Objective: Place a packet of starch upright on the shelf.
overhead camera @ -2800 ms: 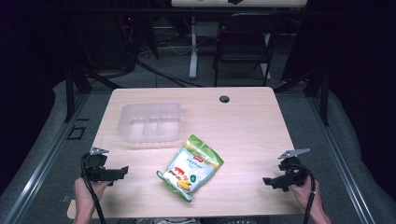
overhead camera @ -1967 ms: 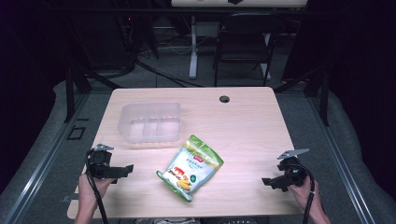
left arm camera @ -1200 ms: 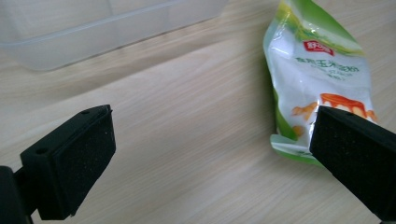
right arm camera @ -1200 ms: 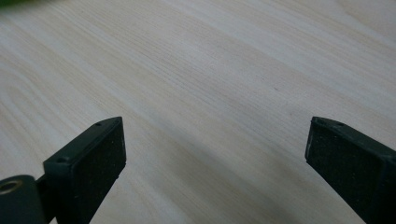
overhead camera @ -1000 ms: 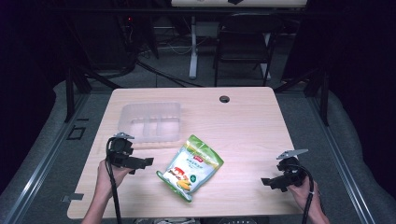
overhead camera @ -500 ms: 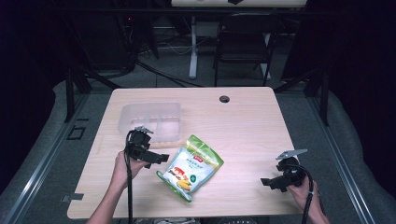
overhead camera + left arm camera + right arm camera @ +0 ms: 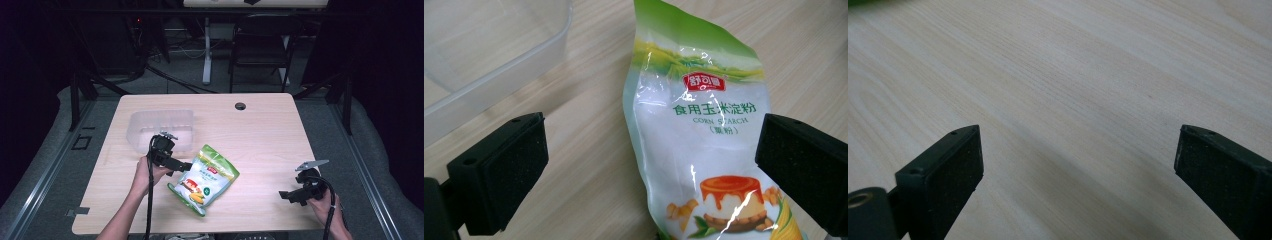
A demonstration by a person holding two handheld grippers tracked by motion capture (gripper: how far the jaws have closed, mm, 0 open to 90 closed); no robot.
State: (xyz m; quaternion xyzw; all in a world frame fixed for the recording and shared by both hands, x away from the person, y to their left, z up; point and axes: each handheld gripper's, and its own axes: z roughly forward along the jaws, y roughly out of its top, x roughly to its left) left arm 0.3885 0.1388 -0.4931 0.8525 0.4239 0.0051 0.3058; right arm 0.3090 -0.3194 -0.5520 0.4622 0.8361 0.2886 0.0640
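A green-and-white plastic pouch of corn starch [image 7: 203, 179], printed with a red logo and a pudding picture, lies flat near the middle of the pale wooden table [image 7: 260, 135], its green top end pointing up-left toward the container, its bottom end toward the person's edge.

The left gripper [image 7: 184, 166] sits at the pouch's upper left edge, jaws pointing right along the table. In the left gripper view the two black padded jaws stand wide apart, one on bare wood left of the pouch [image 7: 704, 140], the other over its right side; the pouch lies between them, ungripped. Whether the right pad touches the film cannot be told.

The left hand [image 7: 148, 171] wraps the gripper body from below, forearm coming in from the bottom edge and angled up and to the right, cable trailing along it.

Just behind the left gripper, a clear rectangular plastic container [image 7: 159, 129] rests on the table, near the pouch's top but apart from it.

The right gripper [image 7: 284, 195] rests low at the table's right front corner, well apart from the pouch, held by the right hand [image 7: 322, 202]. Its jaws are spread wide over bare wood, holding nothing.
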